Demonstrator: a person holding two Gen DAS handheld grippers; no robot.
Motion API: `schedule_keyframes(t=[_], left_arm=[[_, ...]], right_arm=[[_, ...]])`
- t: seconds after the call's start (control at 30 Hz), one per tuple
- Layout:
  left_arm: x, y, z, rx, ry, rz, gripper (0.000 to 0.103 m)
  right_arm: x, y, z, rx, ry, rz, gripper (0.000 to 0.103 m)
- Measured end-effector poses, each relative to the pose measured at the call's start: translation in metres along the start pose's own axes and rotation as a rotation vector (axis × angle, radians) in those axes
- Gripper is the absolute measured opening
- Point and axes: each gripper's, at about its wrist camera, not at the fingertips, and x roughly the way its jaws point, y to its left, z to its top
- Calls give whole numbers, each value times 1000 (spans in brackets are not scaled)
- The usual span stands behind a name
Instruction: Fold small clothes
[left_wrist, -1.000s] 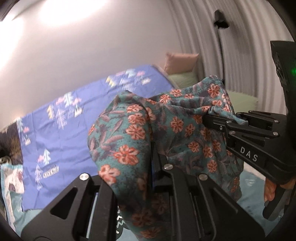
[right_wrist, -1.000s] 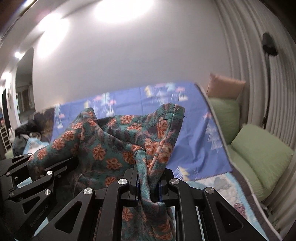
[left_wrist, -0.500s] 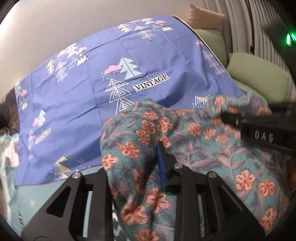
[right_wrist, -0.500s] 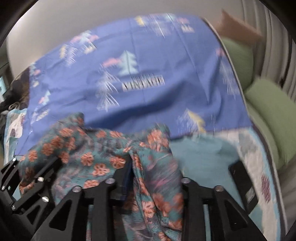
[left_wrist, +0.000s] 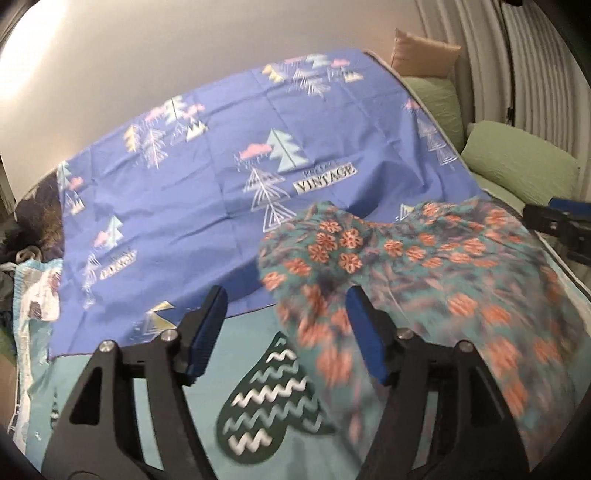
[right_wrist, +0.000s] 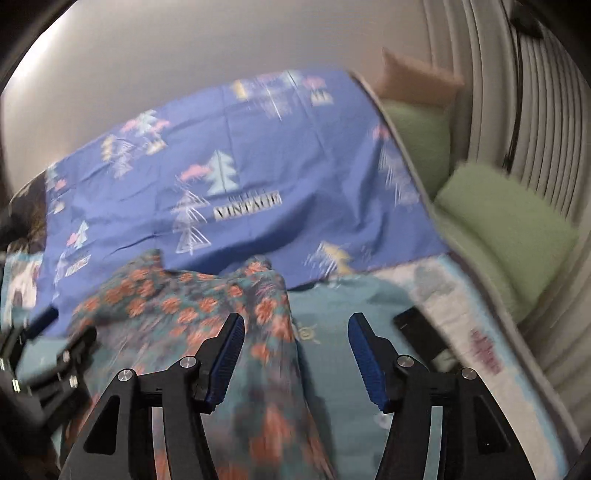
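Note:
A teal garment with orange flowers (left_wrist: 424, 266) lies on the bed, blurred by motion; it also shows in the right wrist view (right_wrist: 207, 306). My left gripper (left_wrist: 286, 314) is open, its blue pads (left_wrist: 207, 332) apart, with the garment's left edge draped between them and past the right finger. My right gripper (right_wrist: 295, 339) is open, with the garment's right edge lying between the fingers near the left pad (right_wrist: 225, 354). The right gripper's tip shows at the right edge of the left wrist view (left_wrist: 557, 225).
A blue sheet with tree prints (left_wrist: 258, 147) covers the far bed. A teal blanket with a dark zigzag heart (left_wrist: 269, 402) lies near me. Green pillows (right_wrist: 509, 225) and a tan pillow (left_wrist: 424, 51) line the right wall. A dark flat object (right_wrist: 421, 332) lies on the bed at right.
Both grippers have opened and let go of the floral garment, which has dropped onto the bed. Both views have tilted down toward the bed since a second ago.

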Motion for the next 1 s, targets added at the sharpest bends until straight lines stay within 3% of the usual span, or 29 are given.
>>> schedule_keyframes(t=[0.1,0.23,0.4,0.47,0.67,0.8,1.0], left_arm=[[-55,0,-6,-5,-61,-39,83],[-128,-14,-21,8,-125,-59,96],[-213,-31,-47,-26,-175,-95,101],[-237,-36,-57,-30,-190,-85,102],[-307,-53,-99,-6,-214,-74,102],[-332,-54,-123,-27,-182,-94,102],[-364,-49,-150,-62,-196,-50,102]], right_arm=[[-63,9,-18,-78,-100,-3,60],[-147,13,-48,-90,-173,63,67],[-225,5,-85,-43,-168,64,69],[-250,-4,-100,-5,-153,84,75],[-299,-27,-149,78,-119,66,79],[-322,-33,-176,117,-119,66,81],[-347,-27,-196,103,-147,34,83]])
